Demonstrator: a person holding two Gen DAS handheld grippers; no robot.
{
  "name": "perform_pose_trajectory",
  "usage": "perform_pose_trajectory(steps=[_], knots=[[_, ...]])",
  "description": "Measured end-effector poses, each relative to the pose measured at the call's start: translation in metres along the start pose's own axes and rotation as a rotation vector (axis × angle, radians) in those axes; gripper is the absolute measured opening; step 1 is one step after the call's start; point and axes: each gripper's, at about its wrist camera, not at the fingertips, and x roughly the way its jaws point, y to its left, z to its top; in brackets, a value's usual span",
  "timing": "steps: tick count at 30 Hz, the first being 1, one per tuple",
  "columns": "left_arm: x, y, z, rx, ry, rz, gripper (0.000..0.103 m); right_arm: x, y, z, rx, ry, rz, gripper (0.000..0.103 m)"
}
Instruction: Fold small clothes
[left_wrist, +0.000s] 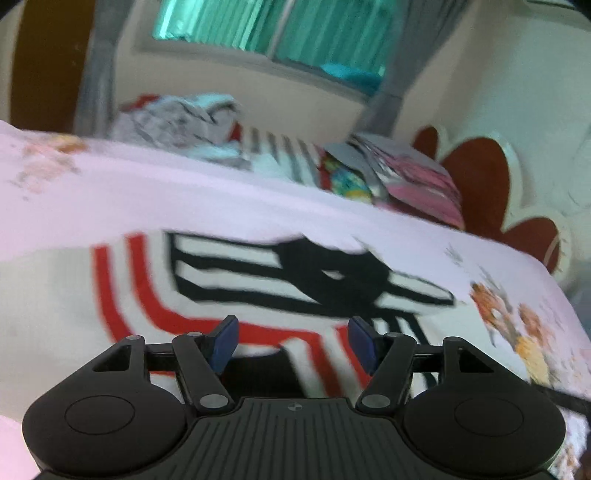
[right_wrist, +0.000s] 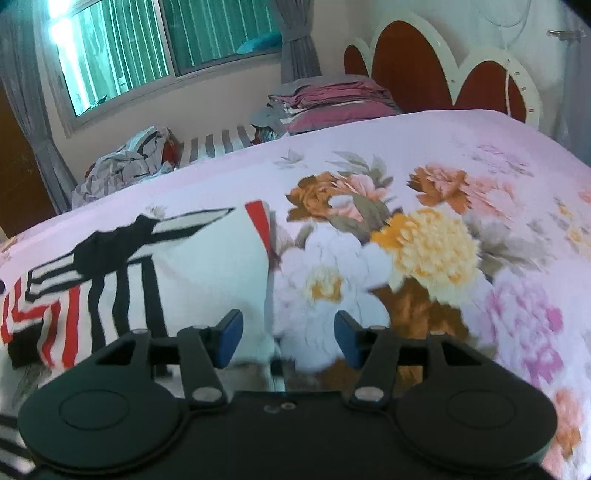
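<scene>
A pink floral bedsheet (left_wrist: 147, 192) fills the left wrist view, bearing a white cloth garment with red and black stripes (left_wrist: 229, 280); the left gripper (left_wrist: 291, 341) gapes empty above it. In the right wrist view, the right gripper (right_wrist: 288, 339) stands parted, pinching nothing, over the garment's right edge.

The garment (right_wrist: 122, 280) lies flat on the bed (right_wrist: 424, 155) near its front edge — a heap of clothes (right_wrist: 125, 162) at the far edge, folded stack (right_wrist: 332, 103) by the headboard (right_wrist: 402, 62).
</scene>
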Motion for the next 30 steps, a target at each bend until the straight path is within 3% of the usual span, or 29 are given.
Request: perform_pose_trajectory(steps=[5, 11, 17, 19, 20, 22, 26, 30], knots=[[0.023, -0.022, -0.018, 0.061, 0.063, -0.021, 0.064, 0.044, 0.008, 0.028, 0.012, 0.037, 0.034, 0.053], [0.043, -0.005, -0.026, 0.026, 0.134, -0.002, 0.064, 0.096, 0.021, 0.056, 0.008, 0.082, 0.055, 0.048], [0.045, 0.0, -0.03, 0.038, 0.13, -0.023, 0.064, 0.131, 0.025, 0.067, 0.01, 0.129, 0.072, 0.033], [0.046, -0.001, -0.03, 0.043, 0.129, -0.018, 0.064, 0.131, 0.025, 0.067, 0.01, 0.126, 0.074, 0.015], [0.045, -0.002, -0.03, 0.05, 0.129, -0.015, 0.064, 0.129, 0.025, 0.067, -0.004, 0.114, 0.067, 0.011], [0.045, -0.004, -0.03, 0.058, 0.128, -0.01, 0.064, 0.13, 0.018, 0.062, -0.033, 0.086, 0.01, 0.01], [0.042, -0.006, -0.028, 0.054, 0.125, 0.008, 0.064, 0.127, 0.019, 0.063, -0.027, 0.067, -0.017, 0.011], [0.04, -0.002, -0.026, 0.047, 0.115, 0.034, 0.064, 0.108, 0.03, 0.062, -0.065, 0.017, -0.036, 0.021]])
